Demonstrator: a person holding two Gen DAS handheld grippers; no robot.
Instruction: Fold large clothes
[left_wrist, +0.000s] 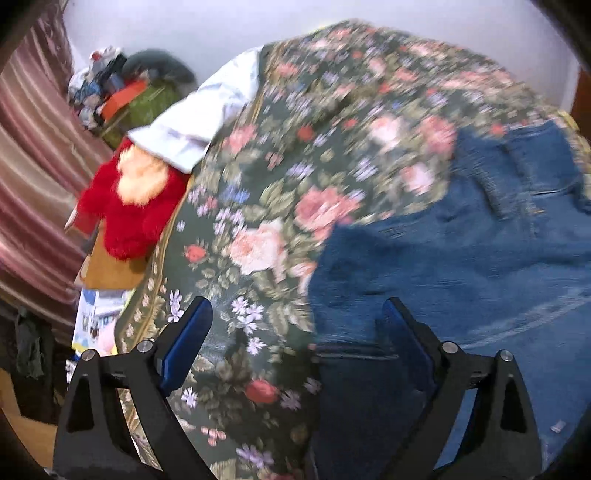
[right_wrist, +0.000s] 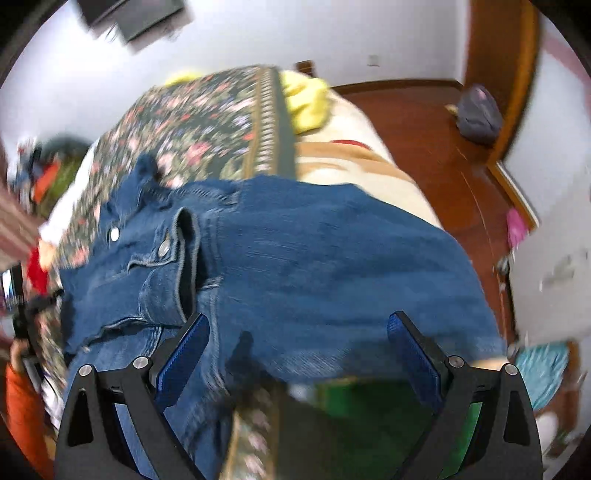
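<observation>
A pair of blue denim jeans (left_wrist: 461, 266) lies spread on a floral bedspread (left_wrist: 258, 192). My left gripper (left_wrist: 295, 332) is open and empty, hovering over the jeans' left edge where denim meets bedspread. In the right wrist view the jeans (right_wrist: 314, 266) show their waistband, metal buttons and a frayed hem near the bed's front edge. My right gripper (right_wrist: 299, 343) is open and empty just above that hem. Both views are blurred by motion.
A red plush toy (left_wrist: 125, 206) and a white garment (left_wrist: 199, 122) lie at the bed's left side, by striped curtains (left_wrist: 33, 155). A yellow cloth (right_wrist: 306, 99) and a beige blanket (right_wrist: 354, 166) lie at the far right. Wooden floor (right_wrist: 443, 155) lies beyond.
</observation>
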